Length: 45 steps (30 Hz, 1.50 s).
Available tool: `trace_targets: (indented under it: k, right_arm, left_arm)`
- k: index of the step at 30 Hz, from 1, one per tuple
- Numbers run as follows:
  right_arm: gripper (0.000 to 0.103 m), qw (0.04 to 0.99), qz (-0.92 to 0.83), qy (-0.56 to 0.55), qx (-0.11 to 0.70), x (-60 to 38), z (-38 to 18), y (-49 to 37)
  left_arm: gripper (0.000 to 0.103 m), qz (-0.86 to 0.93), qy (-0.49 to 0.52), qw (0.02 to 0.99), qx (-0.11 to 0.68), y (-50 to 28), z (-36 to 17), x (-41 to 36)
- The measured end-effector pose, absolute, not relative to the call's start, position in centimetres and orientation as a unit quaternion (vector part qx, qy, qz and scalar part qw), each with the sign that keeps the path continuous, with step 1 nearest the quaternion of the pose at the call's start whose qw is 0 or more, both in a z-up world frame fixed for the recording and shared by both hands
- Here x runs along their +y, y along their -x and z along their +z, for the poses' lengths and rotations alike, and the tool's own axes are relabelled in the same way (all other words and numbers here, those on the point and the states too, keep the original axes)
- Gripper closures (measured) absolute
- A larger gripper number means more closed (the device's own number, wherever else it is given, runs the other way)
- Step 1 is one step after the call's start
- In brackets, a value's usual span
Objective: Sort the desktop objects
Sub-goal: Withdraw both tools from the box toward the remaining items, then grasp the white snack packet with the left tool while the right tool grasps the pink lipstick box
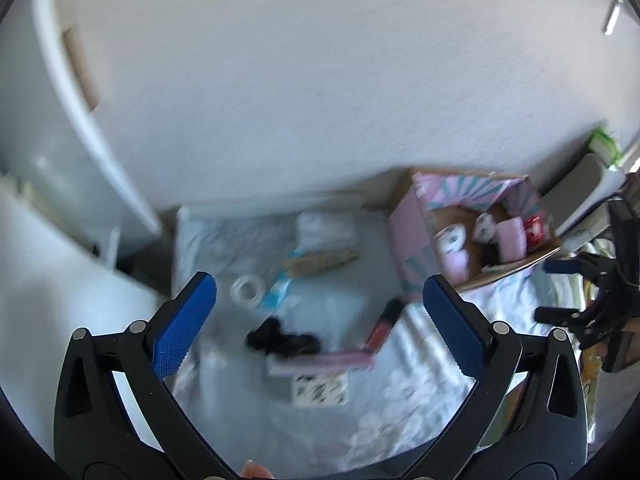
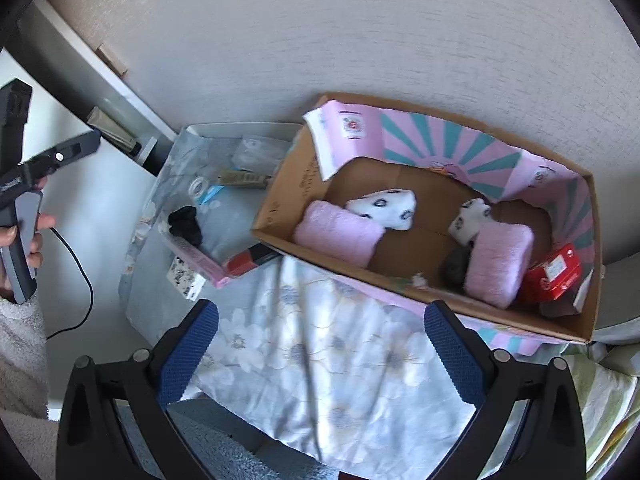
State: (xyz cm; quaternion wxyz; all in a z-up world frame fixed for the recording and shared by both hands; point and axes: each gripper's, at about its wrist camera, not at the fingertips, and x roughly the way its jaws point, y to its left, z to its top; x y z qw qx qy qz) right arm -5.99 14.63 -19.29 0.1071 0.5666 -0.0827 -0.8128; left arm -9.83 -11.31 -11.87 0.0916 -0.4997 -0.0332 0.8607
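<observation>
Loose items lie on a floral cloth [image 1: 400, 400]: a clear tape roll [image 1: 249, 288], a black scrunchie [image 1: 282, 342], a red tube [image 1: 382, 326], a flat pink box [image 1: 320, 362], a patterned card [image 1: 318, 388] and a brown tube [image 1: 320, 262]. My left gripper [image 1: 318, 324] hangs open above them, holding nothing. At the right stands a cardboard box [image 2: 280, 216] containing two pink towels [image 2: 338, 236], white patterned socks [image 2: 384, 206] and a red packet [image 2: 554, 274]. My right gripper [image 2: 320, 352] is open and empty over the cloth, just in front of the box.
A clear plastic bag [image 1: 324, 228] lies by the back wall. White furniture [image 1: 60, 160] stands to the left. A hand [image 2: 24, 236] holds the left gripper [image 2: 86, 142], with a black cable [image 2: 80, 272] trailing. A green-topped stack [image 1: 604, 144] sits far right.
</observation>
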Motion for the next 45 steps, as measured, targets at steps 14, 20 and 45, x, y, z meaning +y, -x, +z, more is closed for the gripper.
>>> trace_targets:
  k: [14, 20, 45]
  right_arm:
    - [0.0, 0.258, -0.796, -0.546, 0.052, 4.3, -19.2, 5.7]
    - [0.006, 0.34, -0.753, -0.558, 0.079, 0.3, -21.0, 10.4]
    - [0.07, 0.449, -0.584, -0.66, 0.147, -9.1, -34.3, 15.5]
  left_arm:
    - [0.0, 0.834, 0.541, 0.106, -0.036, 0.2, -20.4, -12.6]
    - [0.0, 0.846, 0.519, 0.122, -0.025, -1.3, -24.3, -9.5]
    - [0.027, 0.844, 0.525, 0.104, -0.03, 1.1, -30.4, -8.7]
